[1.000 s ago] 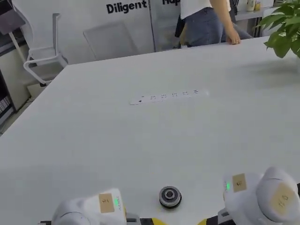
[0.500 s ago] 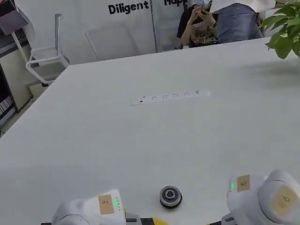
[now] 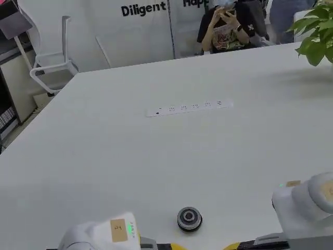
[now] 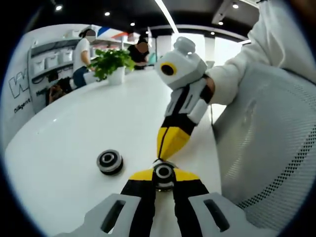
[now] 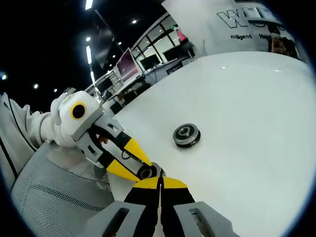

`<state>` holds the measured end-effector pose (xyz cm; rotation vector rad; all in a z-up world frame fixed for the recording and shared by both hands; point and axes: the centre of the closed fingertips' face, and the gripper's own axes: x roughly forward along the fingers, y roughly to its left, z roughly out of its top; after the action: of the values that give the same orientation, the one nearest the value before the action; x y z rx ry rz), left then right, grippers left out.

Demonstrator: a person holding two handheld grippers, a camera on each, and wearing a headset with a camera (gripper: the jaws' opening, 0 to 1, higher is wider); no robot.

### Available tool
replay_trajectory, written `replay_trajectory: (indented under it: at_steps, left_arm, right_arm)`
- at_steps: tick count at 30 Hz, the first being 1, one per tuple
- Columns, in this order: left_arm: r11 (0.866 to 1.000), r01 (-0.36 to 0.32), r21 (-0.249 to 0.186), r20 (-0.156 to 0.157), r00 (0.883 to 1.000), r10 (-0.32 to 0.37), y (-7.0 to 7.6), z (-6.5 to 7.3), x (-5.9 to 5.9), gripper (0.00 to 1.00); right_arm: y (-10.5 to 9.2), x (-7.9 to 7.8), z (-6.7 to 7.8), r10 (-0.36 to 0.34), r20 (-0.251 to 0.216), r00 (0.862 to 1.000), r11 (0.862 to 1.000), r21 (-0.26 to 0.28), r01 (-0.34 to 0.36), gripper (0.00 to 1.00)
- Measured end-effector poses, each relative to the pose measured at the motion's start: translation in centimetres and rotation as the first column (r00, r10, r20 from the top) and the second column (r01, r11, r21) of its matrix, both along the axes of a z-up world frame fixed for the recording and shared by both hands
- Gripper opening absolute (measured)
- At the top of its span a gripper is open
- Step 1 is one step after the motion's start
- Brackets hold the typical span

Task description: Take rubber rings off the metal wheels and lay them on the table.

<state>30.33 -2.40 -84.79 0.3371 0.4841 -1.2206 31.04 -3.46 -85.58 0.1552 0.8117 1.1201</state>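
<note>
White table (image 3: 156, 156) runs from the near edge to a seated person (image 3: 226, 26) at the far edge, with a power strip (image 3: 190, 108) lying near mid-table and a potted plant (image 3: 315, 31) at the far right corner. In the head view a second wheel (image 3: 188, 219) lies flat close to the near edge, between the white backs of the two grippers, whose jaws are cut off by the bottom of the picture.

The left gripper view supplies what the head view hides. The left gripper (image 4: 163, 178) has its jaws clamped on a metal wheel (image 4: 163, 172), held at the table's near edge beside a mesh chair back (image 4: 266, 148). The right gripper (image 4: 159, 159) meets the wheel's rim from beyond, jaws pressed together. Whether they pinch the rubber ring cannot be told.

The right gripper view confirms its own jaws drawn tight, leaving a thin line between them, with their tips against the wheel.

Bare tabletop extends from the second wheel to the power strip. Both grippers work tight at the near edge, against the chair.
</note>
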Motion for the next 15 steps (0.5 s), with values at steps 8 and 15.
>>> replay_trajectory:
  at_steps: [8, 15]
  left_arm:
    - [1.000, 0.005, 0.012, 0.002, 1.000, -0.005, -0.01, -0.02, 0.03, 0.13]
    - [0.999, 0.021, 0.030, 0.017, 1.000, -0.021, -0.03, -0.03, -0.04, 0.12]
  right_arm:
    - [0.15, -0.06, 0.26, -0.031, -0.085, 0.996, 0.998, 0.056, 0.036, 0.00]
    - [0.27, -0.19, 0.39, -0.025, -0.092, 0.995, 0.998, 0.061, 0.030, 0.00]
